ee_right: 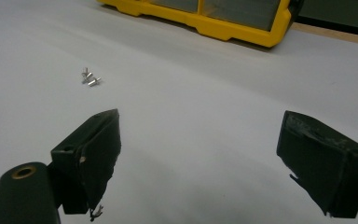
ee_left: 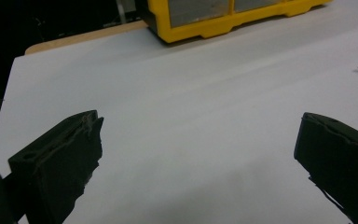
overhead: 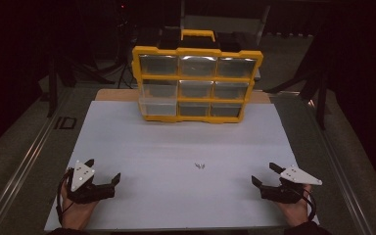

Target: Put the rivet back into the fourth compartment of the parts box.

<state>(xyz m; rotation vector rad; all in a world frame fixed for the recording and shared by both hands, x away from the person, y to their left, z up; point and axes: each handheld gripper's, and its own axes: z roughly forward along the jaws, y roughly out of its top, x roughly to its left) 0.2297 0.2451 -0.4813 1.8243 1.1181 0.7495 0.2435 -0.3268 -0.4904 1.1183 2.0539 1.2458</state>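
A small cluster of metal screws point(overhead: 199, 166) lies on the white worktop point(overhead: 176, 147), between the two tools and slightly ahead of both. The right tool point(overhead: 264, 175) rests near the worktop's edge with jaws spread wide and empty, the screws ahead to its left. The left tool point(overhead: 103, 170) likewise gapes empty, the screws well off to its right. A yellow drawer organizer point(overhead: 197, 83) stands far beyond.
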